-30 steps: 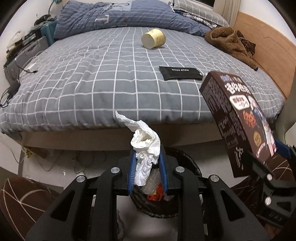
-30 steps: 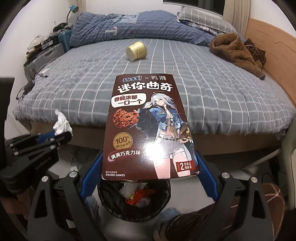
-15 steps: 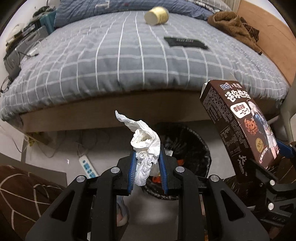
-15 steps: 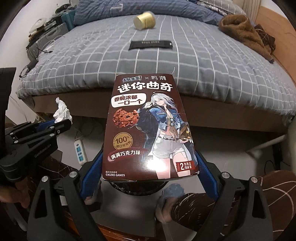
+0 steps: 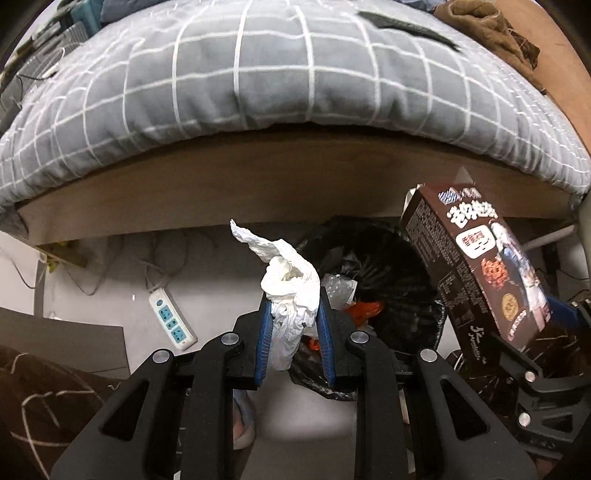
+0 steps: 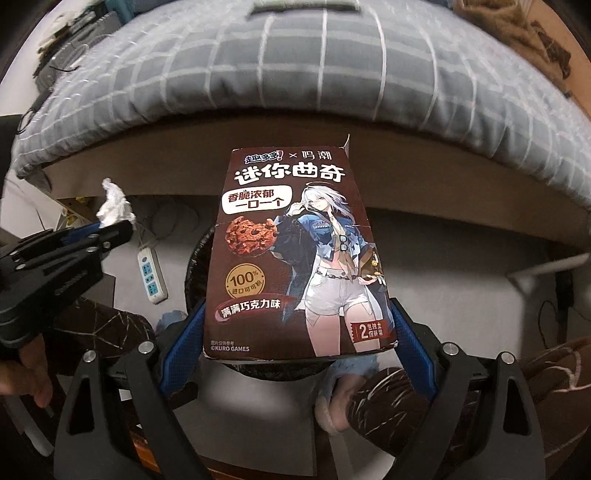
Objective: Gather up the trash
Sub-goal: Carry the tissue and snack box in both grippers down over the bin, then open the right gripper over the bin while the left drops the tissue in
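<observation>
My left gripper [image 5: 293, 325] is shut on a crumpled white tissue [image 5: 290, 291] that sticks up past the blue pads. It hangs over the near left rim of a black trash bin [image 5: 402, 258] on the floor, which holds plastic and red scraps. My right gripper [image 6: 295, 325] is shut on a brown cookie box [image 6: 295, 254], gripped by its sides, and the box hides most of the bin [image 6: 197, 258] below it. The left wrist view also has the cookie box [image 5: 476, 266] at the right, above the bin's far side. The left gripper [image 6: 110, 230] with the tissue [image 6: 114, 206] appears at the left of the right wrist view.
A bed with a grey checked cover [image 5: 277, 74] and a wooden frame [image 5: 258, 184] rises just behind the bin. A white power strip [image 5: 171, 325] with cables lies on the floor to the left. A black pouch [image 5: 406, 27] and brown clothing [image 5: 487, 33] lie on the bed. Legs in brown patterned trousers [image 6: 480, 387] stand near.
Both grippers have sunk toward the floor and tipped further down. The bin has come closer and the bed top has slid out of view. Both grips are unchanged.
</observation>
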Demonstrator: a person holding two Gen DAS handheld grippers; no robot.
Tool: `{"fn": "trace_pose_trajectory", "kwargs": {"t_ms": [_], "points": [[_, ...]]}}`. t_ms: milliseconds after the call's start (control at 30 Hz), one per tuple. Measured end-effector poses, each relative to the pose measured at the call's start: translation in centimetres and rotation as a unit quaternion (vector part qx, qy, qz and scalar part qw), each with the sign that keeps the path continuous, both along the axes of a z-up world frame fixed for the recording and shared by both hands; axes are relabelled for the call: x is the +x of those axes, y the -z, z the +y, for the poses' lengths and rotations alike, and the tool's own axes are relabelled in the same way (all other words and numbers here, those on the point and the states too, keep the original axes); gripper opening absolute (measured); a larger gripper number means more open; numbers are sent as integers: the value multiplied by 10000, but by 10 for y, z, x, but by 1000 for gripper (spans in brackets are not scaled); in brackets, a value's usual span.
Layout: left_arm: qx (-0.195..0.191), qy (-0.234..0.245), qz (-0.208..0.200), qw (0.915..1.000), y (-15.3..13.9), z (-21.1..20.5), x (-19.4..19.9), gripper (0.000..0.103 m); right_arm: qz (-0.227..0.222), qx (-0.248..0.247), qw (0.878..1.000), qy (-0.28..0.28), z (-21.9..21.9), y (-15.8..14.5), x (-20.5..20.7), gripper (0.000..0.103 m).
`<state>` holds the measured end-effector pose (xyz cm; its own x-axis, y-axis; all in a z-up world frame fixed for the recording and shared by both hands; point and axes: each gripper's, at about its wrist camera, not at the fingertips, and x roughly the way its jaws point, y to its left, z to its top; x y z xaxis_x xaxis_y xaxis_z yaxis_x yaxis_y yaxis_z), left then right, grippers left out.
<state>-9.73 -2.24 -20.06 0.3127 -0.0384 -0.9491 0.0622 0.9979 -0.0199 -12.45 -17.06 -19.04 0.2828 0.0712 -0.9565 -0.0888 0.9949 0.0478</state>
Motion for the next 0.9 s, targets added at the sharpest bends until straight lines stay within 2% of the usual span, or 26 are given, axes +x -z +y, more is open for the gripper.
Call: {"fn": "trace_pose_trajectory", "kwargs": {"t_ms": [200, 500, 800, 900], "points": [[-7, -193, 253, 9995, 20, 13, 12, 22, 354, 82, 9992, -162, 18, 25, 16, 88], [73, -437, 409, 9982, 38, 37, 9, 21, 811, 13, 9966, -171, 36, 49, 34, 88], [-15, -544, 476, 9974, 44, 48, 5, 21, 957, -41, 9954, -91, 37, 55, 36, 89], [-46, -544, 441, 9975, 45, 48, 5, 21, 872, -62, 9962, -33, 37, 51, 38, 89]]}}
